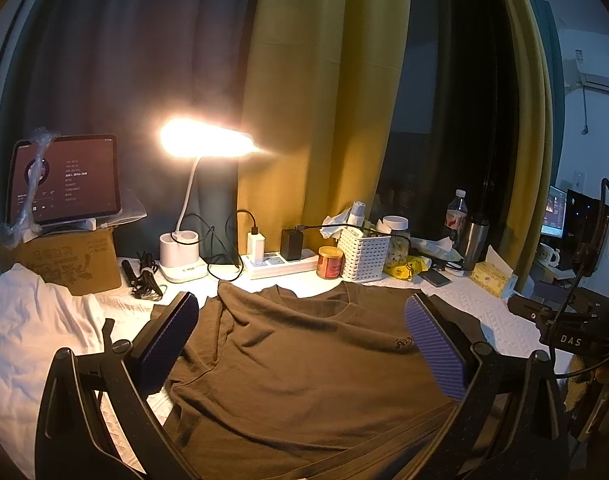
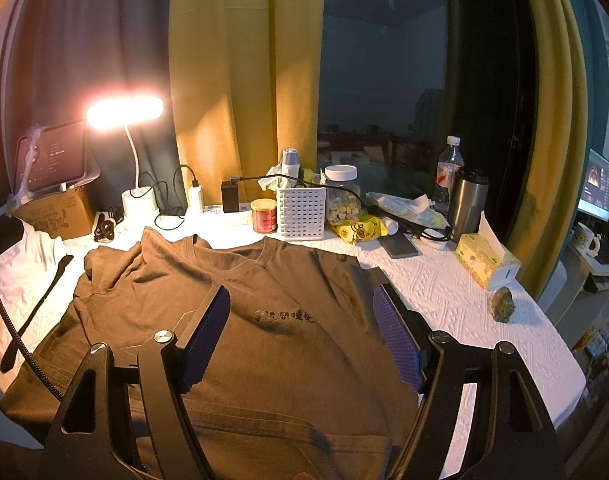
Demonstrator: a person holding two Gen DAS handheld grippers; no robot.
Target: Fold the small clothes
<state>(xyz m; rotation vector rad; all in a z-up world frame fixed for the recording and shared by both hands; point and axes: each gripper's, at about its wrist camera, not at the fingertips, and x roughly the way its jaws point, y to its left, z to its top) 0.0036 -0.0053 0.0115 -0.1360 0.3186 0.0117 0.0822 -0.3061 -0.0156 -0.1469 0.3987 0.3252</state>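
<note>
Left wrist view: the left hand-held gripper [image 1: 300, 336] is spread wide above the brown T-shirt [image 1: 304, 380], holding nothing. The shirt lies flat on the white-covered counter [image 1: 476, 304], collar toward the lamp [image 1: 204, 140].

Right wrist view: the right hand-held gripper [image 2: 300, 320] is likewise spread wide over the shirt's chest print [image 2: 284, 316], empty.

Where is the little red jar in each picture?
Left wrist view: the red jar sits right of middle, behind the brown T-shirt, just left of the white basket.
Right wrist view: the red jar sits left of middle, again just left of the white basket.
Shared landmark: the glowing desk lamp.
</note>
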